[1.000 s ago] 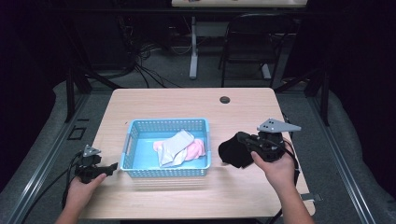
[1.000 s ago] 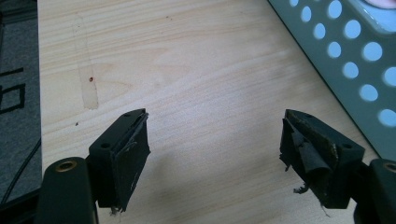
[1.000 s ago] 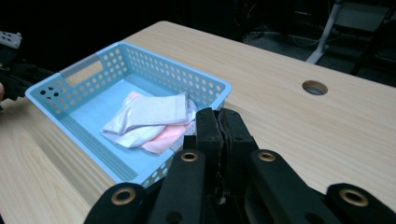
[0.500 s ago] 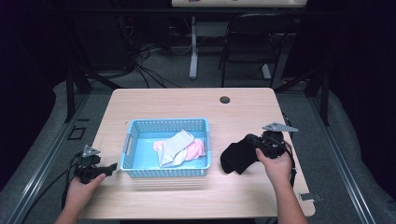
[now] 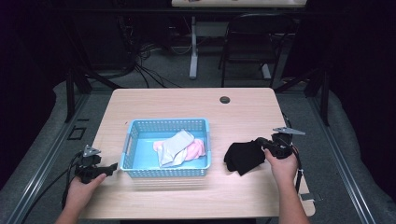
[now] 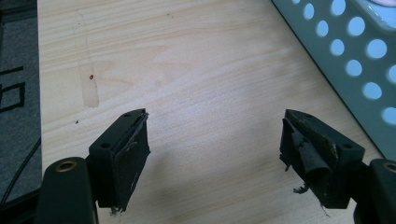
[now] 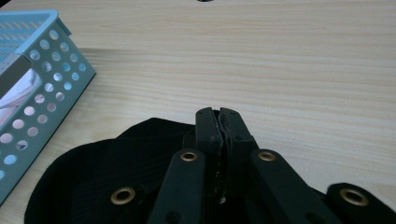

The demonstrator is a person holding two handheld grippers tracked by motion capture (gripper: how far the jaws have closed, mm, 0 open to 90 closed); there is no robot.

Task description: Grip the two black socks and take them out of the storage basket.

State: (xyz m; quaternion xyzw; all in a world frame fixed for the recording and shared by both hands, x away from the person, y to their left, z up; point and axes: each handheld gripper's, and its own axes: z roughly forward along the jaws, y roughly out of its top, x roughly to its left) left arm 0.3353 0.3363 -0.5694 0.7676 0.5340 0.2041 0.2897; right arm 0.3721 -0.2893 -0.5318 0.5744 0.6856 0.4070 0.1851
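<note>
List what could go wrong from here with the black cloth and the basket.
1. The right hand-held gripper pinches only an edge of the black cloth, so the cloth may slip out if lifted.
2. Hanging cloth could catch the blue basket rim and shove it, since the left hand-held gripper is open beside the basket, not holding it.

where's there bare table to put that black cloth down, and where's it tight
Widest bare wood: the far strip between the blue basket and the cable hole. Also free: the near edge in front of the basket. Tight: between the basket's right wall and the black cloth under the shut right gripper, and beside the open left gripper.
</note>
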